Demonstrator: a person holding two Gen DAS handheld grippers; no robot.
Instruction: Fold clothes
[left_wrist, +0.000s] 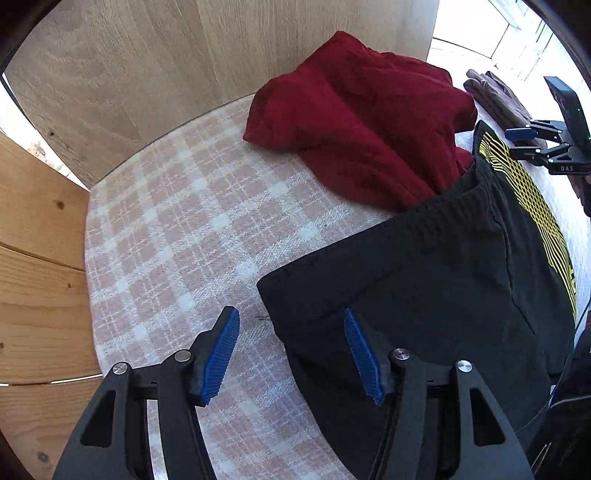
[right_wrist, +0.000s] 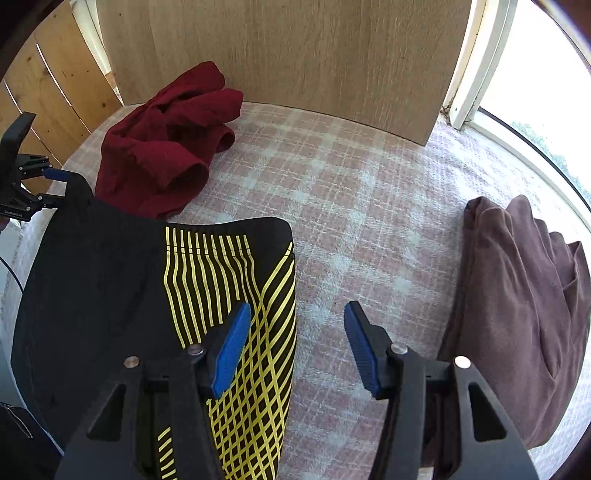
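Black shorts with yellow stripes (left_wrist: 443, 266) lie flat on the pink checked cloth (left_wrist: 177, 236); they also show in the right wrist view (right_wrist: 110, 288). My left gripper (left_wrist: 291, 350) is open, its jaws straddling the shorts' left edge, holding nothing. My right gripper (right_wrist: 295, 343) is open over the shorts' striped right edge, empty. The right gripper also shows far right in the left wrist view (left_wrist: 532, 142). The left gripper also shows at the left edge of the right wrist view (right_wrist: 48, 184).
A crumpled dark red garment (left_wrist: 362, 122) lies at the back beside the shorts, also in the right wrist view (right_wrist: 166, 147). A folded brown garment (right_wrist: 517, 302) lies at the right. A wooden panel (right_wrist: 295, 55) stands behind; wooden slats (left_wrist: 37, 258) at the left; a window (right_wrist: 535, 92) at the right.
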